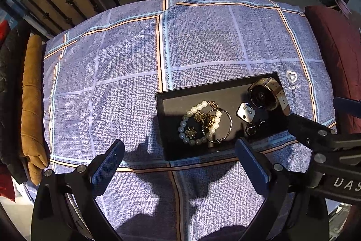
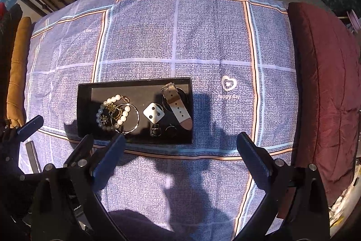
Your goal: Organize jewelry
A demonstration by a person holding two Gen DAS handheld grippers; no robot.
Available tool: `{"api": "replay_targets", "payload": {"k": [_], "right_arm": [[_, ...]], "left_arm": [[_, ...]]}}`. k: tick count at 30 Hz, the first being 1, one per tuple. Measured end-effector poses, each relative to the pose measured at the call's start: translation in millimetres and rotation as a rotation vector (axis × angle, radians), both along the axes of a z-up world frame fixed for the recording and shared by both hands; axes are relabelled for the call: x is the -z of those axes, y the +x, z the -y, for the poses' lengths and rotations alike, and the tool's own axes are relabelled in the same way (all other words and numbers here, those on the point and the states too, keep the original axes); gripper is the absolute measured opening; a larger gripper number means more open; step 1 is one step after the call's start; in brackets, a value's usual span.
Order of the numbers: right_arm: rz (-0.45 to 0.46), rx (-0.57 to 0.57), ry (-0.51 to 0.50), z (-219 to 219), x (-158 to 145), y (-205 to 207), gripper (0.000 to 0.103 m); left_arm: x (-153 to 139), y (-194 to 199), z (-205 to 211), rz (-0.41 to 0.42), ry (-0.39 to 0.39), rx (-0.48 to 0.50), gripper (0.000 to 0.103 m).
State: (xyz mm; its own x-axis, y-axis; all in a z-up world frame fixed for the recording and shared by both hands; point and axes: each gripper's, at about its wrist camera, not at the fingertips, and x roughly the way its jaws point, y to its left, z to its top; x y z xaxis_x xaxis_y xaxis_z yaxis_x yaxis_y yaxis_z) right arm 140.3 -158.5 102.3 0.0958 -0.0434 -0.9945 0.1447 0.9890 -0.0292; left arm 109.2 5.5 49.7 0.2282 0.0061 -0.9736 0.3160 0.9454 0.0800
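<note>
- Right now I have both tongs up over the bed, and neither one is holding or touching anything.
- My left gripper (image 1: 179, 158) is spread wide, its blue-padded fingers (image 1: 108, 162) far apart, with only the checked bedspread (image 1: 126, 60) showing in the gap.
- Its right-hand finger sits over the near edge of the black tray (image 1: 180, 94) in the left wrist view, but I cannot tell whether it touches the rim.
- My right gripper (image 2: 180, 156) is just as wide, and nothing sits between its pads (image 2: 253, 156) except bedspread and shadow.
- From the right wrist view I see the left gripper's fingers low on the left, by the tray's near left corner.
- The tray lies flat on the bedspread, ahead of both tongs, and all the jewelry is inside it.
- On the tray's left side, a pearl bracelet (image 2: 112, 112) lies in a loop, overlapped by a thin metal bangle (image 2: 128, 119) and some gold pieces tangled in the middle.
- A small white earring card (image 2: 154, 114) sits near the tray's centre, tilted like a diamond.
- Just nearer to me than the card, two small dark rings (image 2: 155, 129) lie side by side.
- A wristwatch (image 1: 262, 94) fills the tray's right end, its pale strap (image 2: 178, 105) running toward the near edge.
- A maroon cushion (image 2: 325, 83) borders the bedspread on the right, a tan one (image 1: 31, 94) on the left.
</note>
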Motion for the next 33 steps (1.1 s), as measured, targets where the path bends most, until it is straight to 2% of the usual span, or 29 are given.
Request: {"api": "replay_targets", "payload": {"k": [21,26,33], "right_arm": [[0.008,-0.019,0.031,-4.8,-0.2,2.8,0.097],[0.008,-0.021,0.034,-5.1,-0.1,3.6,0.097],[0.006,-0.025,0.037,-6.8,0.8,4.0,0.097]], "left_arm": [[-4.4,-0.9,-2.7,0.023,0.01,-0.016,0.096],[-6.9,-1.3,0.3,0.033,-0.007,0.006,0.096],[-4.7,-1.3,2.8,0.038,0.01,0.013,0.096]]}}
